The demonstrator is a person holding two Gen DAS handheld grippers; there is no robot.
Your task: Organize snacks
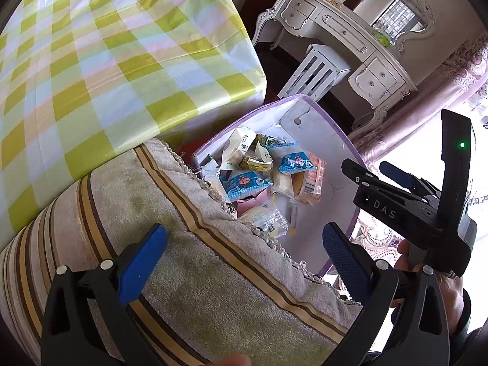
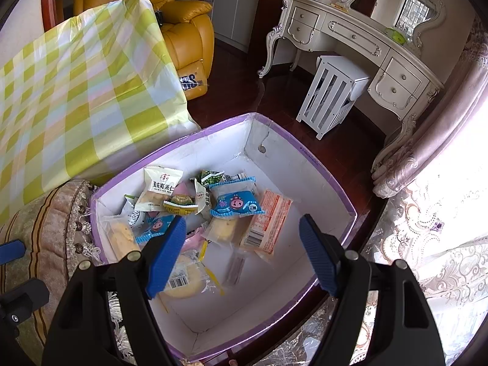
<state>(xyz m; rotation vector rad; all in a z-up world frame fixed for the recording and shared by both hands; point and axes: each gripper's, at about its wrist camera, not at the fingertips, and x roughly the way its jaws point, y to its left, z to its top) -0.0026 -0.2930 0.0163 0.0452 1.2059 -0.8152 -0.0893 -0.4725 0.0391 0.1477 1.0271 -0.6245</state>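
A white box with a purple rim (image 2: 320, 164) stands on the floor and holds several wrapped snacks: a blue pig-print pack (image 2: 236, 202), an orange pack (image 2: 268, 225), a white pack with dark lettering (image 2: 160, 189), a round yellow cake (image 2: 186, 280). The box also shows in the left wrist view (image 1: 329, 128). My right gripper (image 2: 241, 250) is open and empty above the box. My left gripper (image 1: 244, 259) is open and empty over a striped cushion (image 1: 183, 259), left of the box. The right gripper (image 1: 393, 183) shows in the left wrist view.
A table with a yellow-green checked cloth (image 2: 76, 97) stands left of the box. A white slatted stool (image 2: 332, 97), a cream dressing table (image 2: 366, 48) and a yellow armchair (image 2: 186, 30) stand beyond. Lace curtains (image 2: 433, 244) hang at the right.
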